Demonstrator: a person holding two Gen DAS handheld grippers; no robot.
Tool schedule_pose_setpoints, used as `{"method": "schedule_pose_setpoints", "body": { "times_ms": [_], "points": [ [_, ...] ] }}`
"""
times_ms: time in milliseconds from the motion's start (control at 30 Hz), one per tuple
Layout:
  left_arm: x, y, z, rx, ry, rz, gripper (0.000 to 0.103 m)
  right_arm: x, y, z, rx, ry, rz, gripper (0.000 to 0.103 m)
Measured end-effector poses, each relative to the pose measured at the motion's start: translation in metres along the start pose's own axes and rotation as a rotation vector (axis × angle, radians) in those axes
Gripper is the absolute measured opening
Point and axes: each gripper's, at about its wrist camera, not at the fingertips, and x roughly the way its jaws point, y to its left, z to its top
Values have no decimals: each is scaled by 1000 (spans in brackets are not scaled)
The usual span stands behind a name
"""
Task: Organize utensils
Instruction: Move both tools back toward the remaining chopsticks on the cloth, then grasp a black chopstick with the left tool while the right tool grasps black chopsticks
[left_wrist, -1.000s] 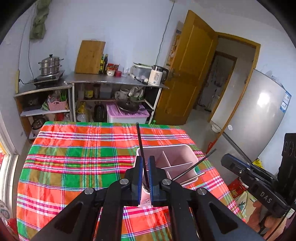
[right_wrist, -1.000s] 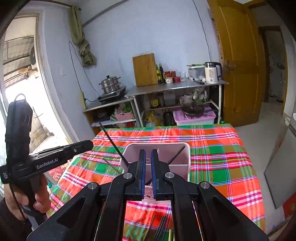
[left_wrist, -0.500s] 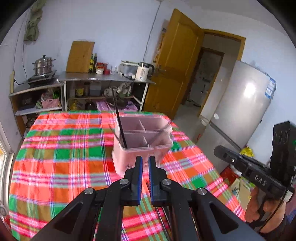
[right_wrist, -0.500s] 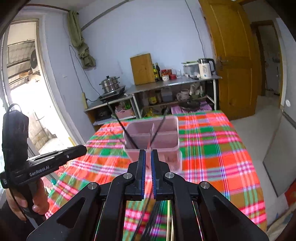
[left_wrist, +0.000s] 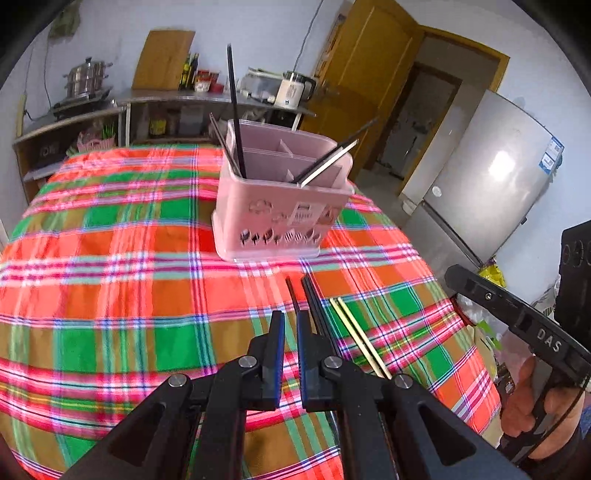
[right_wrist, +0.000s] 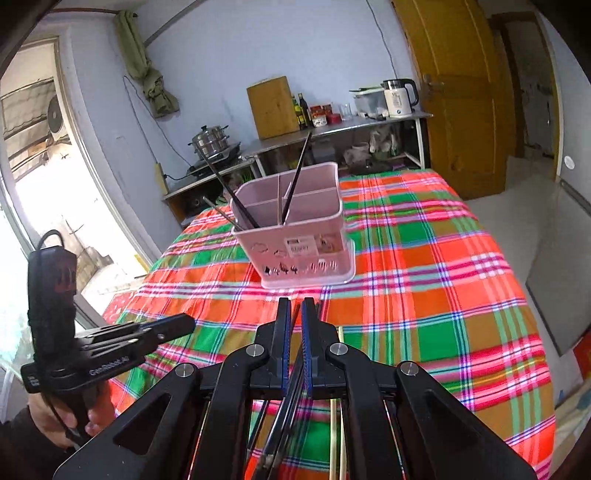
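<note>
**Pink caddy mid-table, loose chopsticks lying in front of both grippers**

Biggest thing going is the table under a woven plaid cloth in red, green and orange (left_wrist: 110, 266), slightly rumpled. Sitting on it, about in the middle, is the pink plastic utensil caddy (left_wrist: 280, 214), boxy with rounded corners, inner dividers and little cut-out shapes along its base. A few black chopsticks (left_wrist: 234, 110) lean out of its compartments, plus one pale flat stick on the far right side.

The left wrist view shows what the right one mostly hides: a bundle of loose black chopsticks (left_wrist: 314, 306) flat on the cloth just beside a pair of pale bamboo chopsticks (left_wrist: 360, 338), all near the front edge of the caddy but apart from it. It also catches a silvery fridge (left_wrist: 491, 184) off to the side. The right wrist view shows a bright window (right_wrist: 33, 184) instead.

The left gripper (left_wrist: 290, 325) has its blue-padded fingers close together with a narrow gap and nothing in it. The right gripper (right_wrist: 293, 314) is pinched on a thin black chopstick (right_wrist: 286, 398) that runs down between its fingers.
</note>
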Motion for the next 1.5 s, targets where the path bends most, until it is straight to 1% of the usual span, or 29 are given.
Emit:
{"method": "schedule_pose_setpoints", "body": {
  "times_ms": [100,167,300,433,767,900,1000,1100,1200,1367,1500],
  "points": [
    [16,-3,-3,0,32,-6,9,8,-2,-5,3,23,0,5],
    [28,-5,-5,4,53,-11,14,13,-5,-8,11,35,2,5],
    [54,-9,-5,7,92,-13,14,19,-11,-11,23,47,5,5],
    [78,-8,-1,-13,123,-13,14,24,-18,-12,39,52,3,5],
    [120,-9,0,-11,186,33,14,36,-32,-14,69,72,5,5],
    [124,-14,-1,21,174,61,14,40,-34,-15,78,80,4,5],
    [123,-14,-4,31,168,82,6,46,-31,-15,74,92,7,5],
    [120,-8,-4,22,164,97,5,53,-26,-16,63,106,12,5],
    [111,6,-4,1,156,126,5,64,-21,-17,46,134,5,5],
    [93,40,-4,-73,135,169,5,91,-15,-18,18,202,-8,5],
    [84,61,-5,-113,125,176,6,113,-9,-21,-7,256,-30,5]
  ]
}}
